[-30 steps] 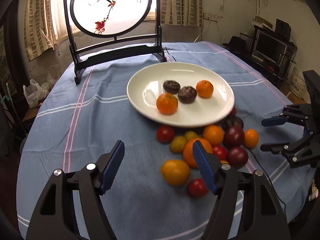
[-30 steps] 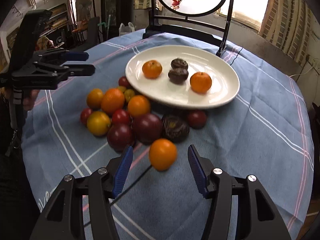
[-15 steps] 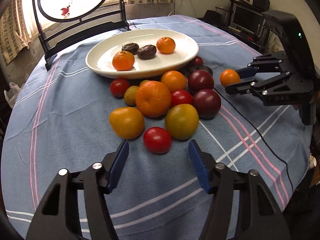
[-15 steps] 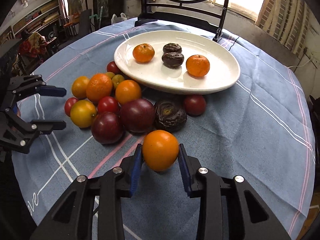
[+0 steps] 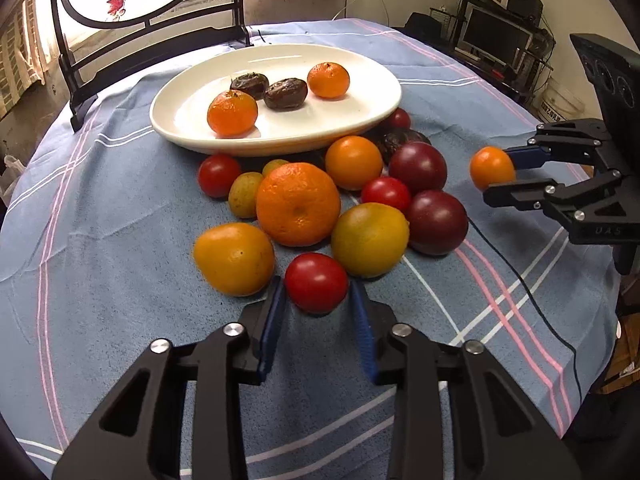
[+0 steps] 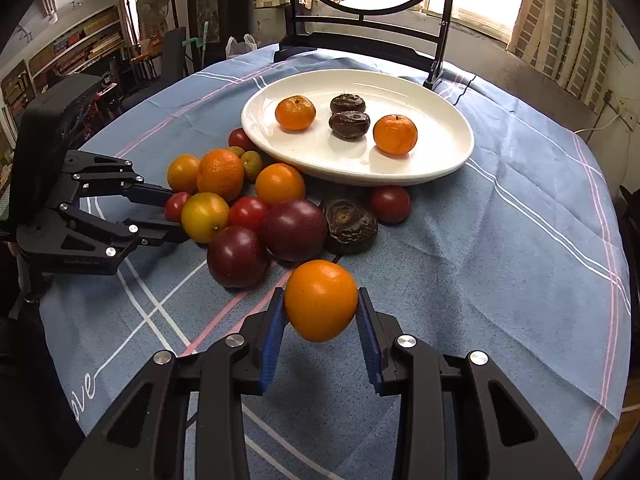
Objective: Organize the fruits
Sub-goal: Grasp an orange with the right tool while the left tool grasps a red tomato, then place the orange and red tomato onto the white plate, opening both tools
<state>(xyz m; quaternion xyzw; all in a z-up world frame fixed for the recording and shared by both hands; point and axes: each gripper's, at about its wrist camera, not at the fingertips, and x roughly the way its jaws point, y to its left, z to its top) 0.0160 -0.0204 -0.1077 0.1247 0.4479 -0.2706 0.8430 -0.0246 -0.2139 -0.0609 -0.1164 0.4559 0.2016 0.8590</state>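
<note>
A white plate (image 5: 360, 108) holds two tangerines and two dark wrinkled fruits; it also shows in the right wrist view (image 6: 448, 156). A heap of oranges, red tomatoes and dark plums lies in front of it on the blue cloth. My left gripper (image 5: 316, 300) has closed in on both sides of a red tomato (image 5: 316, 282) at the heap's near edge; its pads look to touch it. My right gripper (image 6: 320, 312) is shut on a small orange (image 6: 320, 300) and holds it just above the cloth; it also shows in the left wrist view (image 5: 491, 168).
A black stand with a round painted screen (image 5: 152, 40) stands behind the plate. A large orange (image 5: 298, 204), a yellow-orange fruit (image 5: 370, 240) and plums (image 5: 436, 222) crowd close to the tomato. A thin black cable (image 5: 520, 280) runs across the cloth.
My left gripper moved forward and narrowed around the red tomato. My right gripper kept hold of the small orange and raised it slightly off the cloth.
</note>
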